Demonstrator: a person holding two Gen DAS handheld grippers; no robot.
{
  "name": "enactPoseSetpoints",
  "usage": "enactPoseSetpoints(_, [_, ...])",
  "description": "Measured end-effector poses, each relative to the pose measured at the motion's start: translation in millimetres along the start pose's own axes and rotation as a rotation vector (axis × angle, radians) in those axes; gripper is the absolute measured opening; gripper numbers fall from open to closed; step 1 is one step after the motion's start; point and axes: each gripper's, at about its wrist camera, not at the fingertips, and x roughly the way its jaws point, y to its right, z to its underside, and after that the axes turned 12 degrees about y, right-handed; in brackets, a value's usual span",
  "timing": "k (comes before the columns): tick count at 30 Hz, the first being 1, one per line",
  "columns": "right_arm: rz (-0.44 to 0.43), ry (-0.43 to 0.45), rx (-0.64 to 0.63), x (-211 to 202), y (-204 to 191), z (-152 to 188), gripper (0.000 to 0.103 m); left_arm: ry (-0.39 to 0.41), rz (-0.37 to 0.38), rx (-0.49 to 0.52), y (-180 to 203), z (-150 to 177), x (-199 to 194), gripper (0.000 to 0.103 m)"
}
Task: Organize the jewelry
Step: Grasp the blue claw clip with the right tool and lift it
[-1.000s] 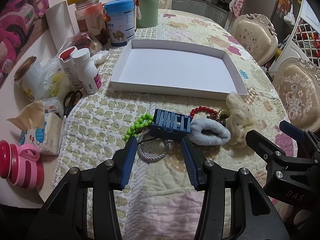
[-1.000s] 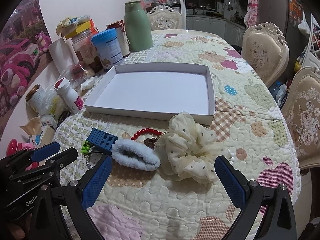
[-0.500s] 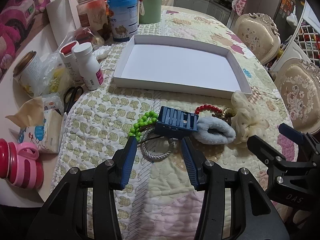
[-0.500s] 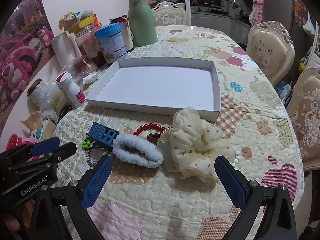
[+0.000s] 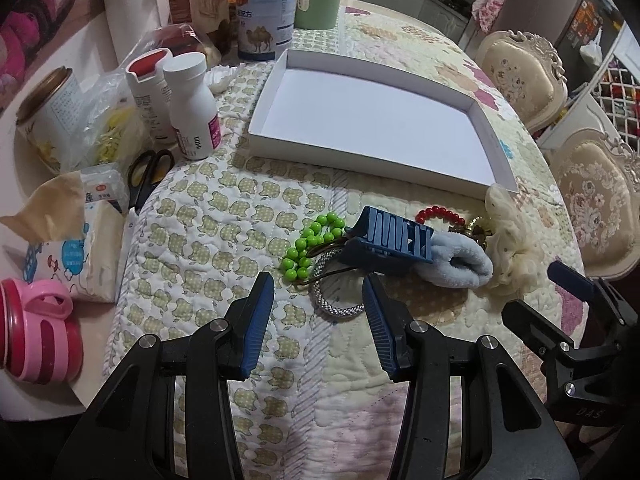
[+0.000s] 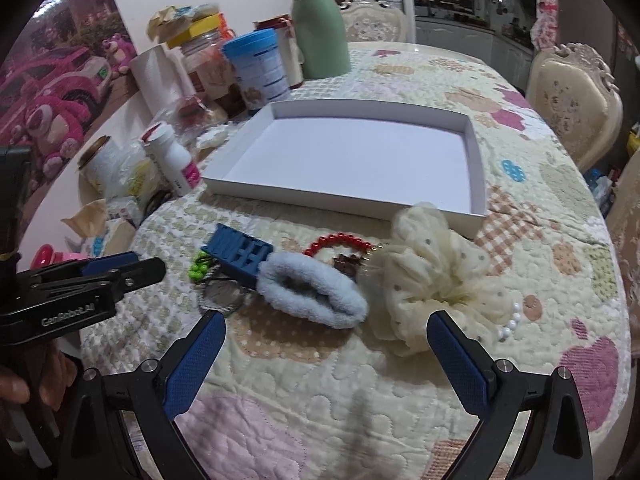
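Jewelry heap sits on quilted patchwork tablecloth (image 5: 208,248), just in front of shallow white cardboard tray (image 5: 372,120). Items: ribbed blue plastic claw clip (image 5: 392,240), green bead bracelet (image 5: 310,242), silver braided bangle (image 5: 336,304), fuzzy pale-blue scrunchie (image 6: 316,294), red bead bracelet (image 6: 336,240), sheer cream dotted scrunchie (image 6: 428,280). Left gripper (image 5: 318,318) jaws apart, nothing between, just short of bangle. Right gripper (image 6: 324,354) jaws wide apart, empty, near both scrunchies.
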Motion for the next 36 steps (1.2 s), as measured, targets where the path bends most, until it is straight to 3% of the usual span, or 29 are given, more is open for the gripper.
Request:
enactPoseSetpoints(7, [-0.072,-0.005,-0.085,9,-16,-5,0.100,-0.057,0.043,-0.022,-10,-1,13,0.046])
enactPoseSetpoints(10, [-0.120,-0.015,-0.151,18,-24,-8,0.100,-0.083,0.056,0.001,-13,0,19,0.055])
enactPoseSetpoints(15, [-0.168,-0.040,-0.266,40,-34,-19,0.100,-0.112,0.060,0.027,-22,4,24,0.055])
enactPoseSetpoints(22, [-0.228,-0.099,-0.384,79,-48,-32,0.100,-0.144,0.062,-0.012,-46,7,32,0.055])
enactPoseSetpoints(23, [-0.230,-0.108,-0.404,85,-51,-32,0.098,-0.146,0.064,-0.014,-48,6,32,0.055])
enactPoseSetpoints(25, [-0.231,-0.132,-0.441,99,-57,-30,0.077,-0.149,0.070,-0.013,-52,5,35,0.055])
enactPoseSetpoints(27, [-0.248,-0.163,-0.431,110,-57,-27,0.037,-0.153,0.075,-0.004,-54,4,39,0.055])
enactPoseSetpoints(34, [-0.268,-0.123,-0.266,105,-36,-28,0.031,-0.169,0.098,-0.029,-61,1,51,0.055])
enactPoseSetpoints(36, [-0.262,-0.101,-0.200,98,-22,-33,0.025,-0.168,0.109,-0.031,-60,-2,53,0.055])
